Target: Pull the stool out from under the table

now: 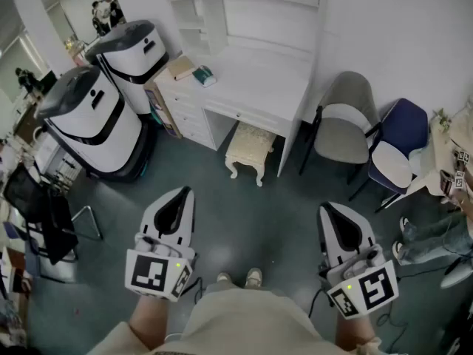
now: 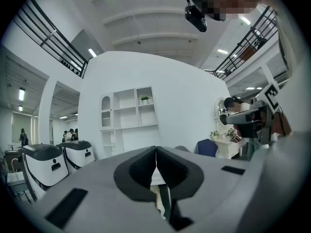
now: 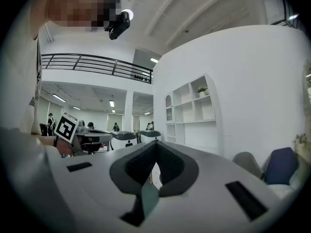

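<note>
both grippers: left gripper and right gripper have jaws pressed together, nothing pinched.
stool: tucked partly under the white table, between the drawers and the table leg, well apart from both grippers.
risk, grip: closed jaws likely slide off the seat edge unless spread first.
risk, pull: a skewed pull may catch the table leg or tip the stool.
risk, path: grey chair stands near on the right.
</note>
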Demonstrator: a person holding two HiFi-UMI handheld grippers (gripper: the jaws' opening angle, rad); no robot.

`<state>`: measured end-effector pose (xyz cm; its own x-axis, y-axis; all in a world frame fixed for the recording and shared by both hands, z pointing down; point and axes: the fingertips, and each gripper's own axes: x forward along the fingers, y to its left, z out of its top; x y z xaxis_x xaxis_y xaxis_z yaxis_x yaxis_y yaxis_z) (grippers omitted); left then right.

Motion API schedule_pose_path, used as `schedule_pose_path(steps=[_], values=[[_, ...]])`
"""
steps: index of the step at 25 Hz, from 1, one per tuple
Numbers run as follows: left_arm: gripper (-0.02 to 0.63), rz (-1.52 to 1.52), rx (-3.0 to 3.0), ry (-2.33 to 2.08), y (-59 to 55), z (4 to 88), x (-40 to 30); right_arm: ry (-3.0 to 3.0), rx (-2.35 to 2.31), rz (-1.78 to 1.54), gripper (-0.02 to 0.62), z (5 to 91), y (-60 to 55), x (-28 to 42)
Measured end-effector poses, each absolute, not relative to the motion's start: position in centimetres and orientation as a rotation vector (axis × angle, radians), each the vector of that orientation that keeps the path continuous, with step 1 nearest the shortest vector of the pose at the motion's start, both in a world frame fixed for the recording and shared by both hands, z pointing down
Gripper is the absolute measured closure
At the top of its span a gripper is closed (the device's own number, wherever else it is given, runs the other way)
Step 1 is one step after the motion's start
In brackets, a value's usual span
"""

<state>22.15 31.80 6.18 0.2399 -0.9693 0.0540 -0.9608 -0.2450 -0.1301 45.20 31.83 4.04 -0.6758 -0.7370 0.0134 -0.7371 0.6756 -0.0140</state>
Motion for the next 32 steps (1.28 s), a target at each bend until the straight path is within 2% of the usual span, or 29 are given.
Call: schedule_pose_path(steps=[21,22,23,24,27,32], values=[[0.582,-0.111,-2.397,1.925,32.0,6.0,21.2,-2.899,1.313,0.149,0.571,5.6,30.6,45.2],[0.548,-0.101,-2.388,1.934,31.9,6.0,21.0,-2.906,1.323,0.158,0.503,5.6,30.4,45.1],[0.444,-0.094,-2.383,1.942,31.8,6.0,20.7,-2.91,1.334,0.166,0.384,5.6,30.2,45.1],[0.348,-0.088,-2.377,1.952,31.8,6.0,20.5,-2.909,1.347,0.17,0.334,5.7,30.0,45.0],[0.318,-0.078,-2.342,1.991,31.7,6.2,19.2,-2.905,1.368,0.172,0.316,5.7,29.3,44.7],[0.316,-0.078,-2.344,2.008,30.6,7.0,17.6,-2.887,1.366,0.179,0.311,6.5,27.8,43.5]])
